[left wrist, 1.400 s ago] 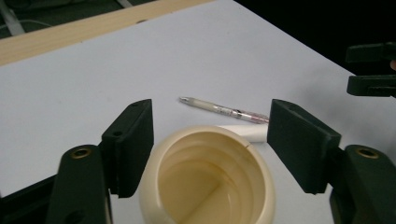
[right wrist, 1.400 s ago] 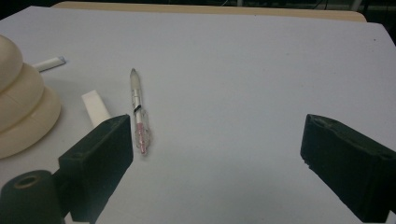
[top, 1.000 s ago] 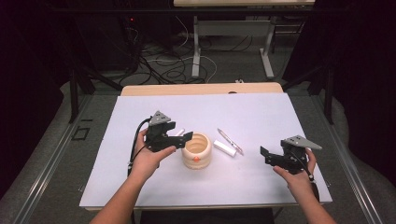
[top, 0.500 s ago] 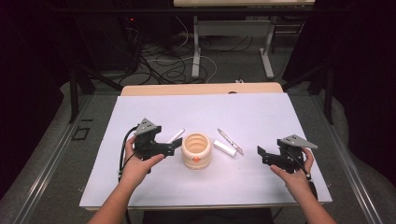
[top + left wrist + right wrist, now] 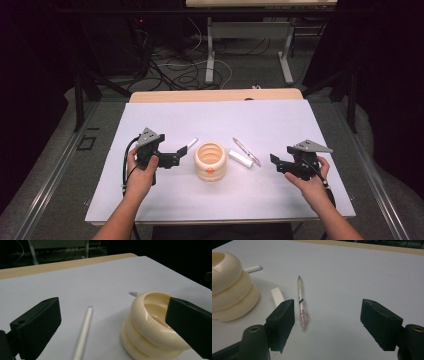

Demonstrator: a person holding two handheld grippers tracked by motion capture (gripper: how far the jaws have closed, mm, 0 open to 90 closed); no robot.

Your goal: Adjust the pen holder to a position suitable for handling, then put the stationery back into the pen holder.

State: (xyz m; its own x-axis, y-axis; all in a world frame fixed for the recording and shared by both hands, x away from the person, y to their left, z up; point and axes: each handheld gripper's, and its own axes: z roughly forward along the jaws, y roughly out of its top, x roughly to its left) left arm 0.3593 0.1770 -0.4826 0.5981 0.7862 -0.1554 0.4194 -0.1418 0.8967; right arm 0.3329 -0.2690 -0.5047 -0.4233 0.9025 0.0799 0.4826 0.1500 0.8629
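The left hand-held gripper point(image 5: 176, 154) is hanging wide and empty beside the ribbed cream pen holder point(image 5: 210, 161) at mid-worktop point(image 5: 150, 207), its jaws having just been opening with the white pen point(image 5: 83, 333) lying flat between them. The right hand-held gripper point(image 5: 276, 164) is closing partway on nothing, the clear pen point(image 5: 301, 309) just inside its left jaw, a white eraser point(image 5: 277, 297) nearby. Judging by this, either should be lowering squarely over mid-barrel before squeezing.

White cover point(image 5: 300, 125) over a wooden tabletop point(image 5: 215, 95); tangled cables point(image 5: 177, 75) on the floor behind
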